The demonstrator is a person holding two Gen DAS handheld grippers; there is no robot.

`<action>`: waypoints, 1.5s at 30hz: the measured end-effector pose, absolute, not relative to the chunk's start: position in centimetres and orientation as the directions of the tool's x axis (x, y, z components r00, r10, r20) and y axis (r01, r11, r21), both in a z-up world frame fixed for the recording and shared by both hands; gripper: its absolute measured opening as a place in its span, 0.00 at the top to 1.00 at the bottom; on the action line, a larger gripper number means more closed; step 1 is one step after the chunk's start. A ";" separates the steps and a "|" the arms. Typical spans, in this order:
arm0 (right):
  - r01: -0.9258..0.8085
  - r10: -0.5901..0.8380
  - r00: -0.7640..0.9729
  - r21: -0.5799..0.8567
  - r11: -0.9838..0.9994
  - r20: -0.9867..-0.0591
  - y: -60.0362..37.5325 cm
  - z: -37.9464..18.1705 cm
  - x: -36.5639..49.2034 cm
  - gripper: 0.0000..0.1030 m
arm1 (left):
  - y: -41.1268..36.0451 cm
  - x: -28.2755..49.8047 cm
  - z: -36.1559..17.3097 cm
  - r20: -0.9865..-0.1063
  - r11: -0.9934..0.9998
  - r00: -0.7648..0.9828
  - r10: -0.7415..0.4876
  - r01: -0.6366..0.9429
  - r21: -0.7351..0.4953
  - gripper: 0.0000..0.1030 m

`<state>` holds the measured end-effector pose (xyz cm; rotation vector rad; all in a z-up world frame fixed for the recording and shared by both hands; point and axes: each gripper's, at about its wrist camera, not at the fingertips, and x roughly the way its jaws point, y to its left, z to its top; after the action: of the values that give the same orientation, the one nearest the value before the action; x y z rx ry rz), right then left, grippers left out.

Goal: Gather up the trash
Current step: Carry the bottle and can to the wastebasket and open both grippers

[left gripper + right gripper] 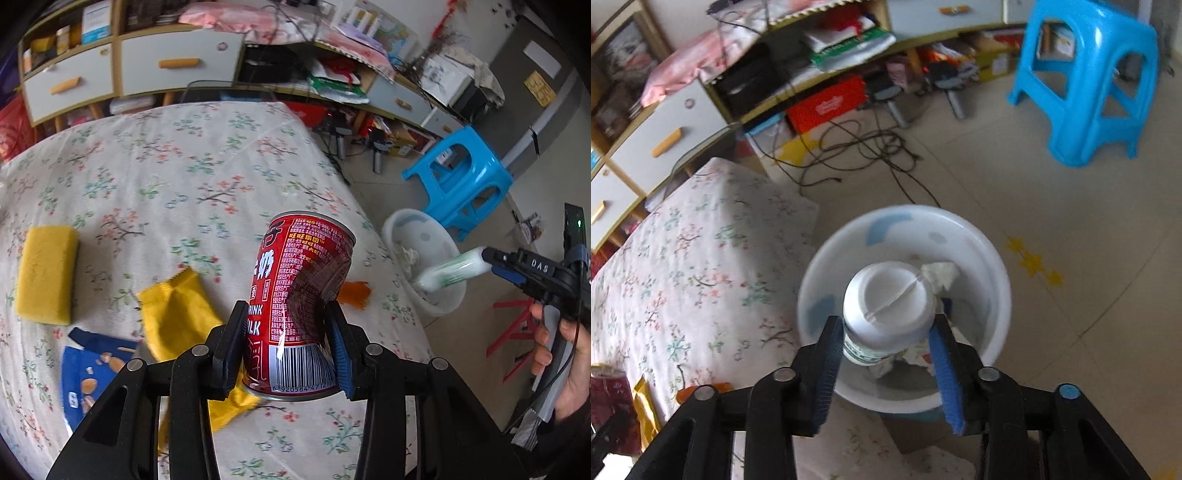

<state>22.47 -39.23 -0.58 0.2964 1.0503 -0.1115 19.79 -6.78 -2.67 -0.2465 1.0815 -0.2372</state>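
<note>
My left gripper is shut on a dented red milk-drink can, held upright above the floral sheet. In the right wrist view my right gripper hangs over a white basin on the floor, which holds crumpled tissue. A white bottle with a green label sits between its jaws, cap toward the camera. The bottle leans on the left pad, and a gap shows at the right pad. The left wrist view shows that gripper in a hand, with the bottle blurred over the basin.
On the sheet lie a yellow sponge, a yellow cloth, a blue wrapper and an orange scrap. A blue plastic stool stands beyond the basin. Loose cables trail across the floor by the low cabinets.
</note>
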 end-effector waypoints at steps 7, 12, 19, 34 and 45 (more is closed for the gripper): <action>0.242 0.044 0.516 0.195 0.950 -0.855 -42.2 0.4 20.4 0.37 | -12.6 20.9 -2.9 -0.847 0.944 0.420 -0.326 0.188 -0.270 0.57; 0.260 0.025 0.512 0.183 0.948 -0.859 -44.8 0.4 18.5 0.34 | -18.8 22.6 -3.8 -0.850 0.924 0.388 -0.356 0.284 -0.258 0.57; 0.286 -0.038 0.503 0.125 0.950 -0.863 -48.6 -0.1 16.4 0.34 | -24.8 24.4 -4.7 -0.849 0.903 0.364 -0.382 0.344 -0.259 0.57; 0.287 -0.027 0.525 0.148 0.946 -0.851 -50.1 0.5 15.6 0.31 | -25.6 25.5 -2.9 -0.817 0.933 0.477 -0.325 0.302 -0.195 0.07; 0.227 0.022 0.541 0.171 0.959 -0.841 -46.8 1.4 15.9 0.28 | -16.3 21.4 -0.8 -0.822 0.959 0.502 -0.267 0.220 -0.177 0.01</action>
<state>15.86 -46.80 1.40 0.2737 0.9947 -0.1237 21.36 -16.27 -0.82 -0.0514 1.0023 -0.2938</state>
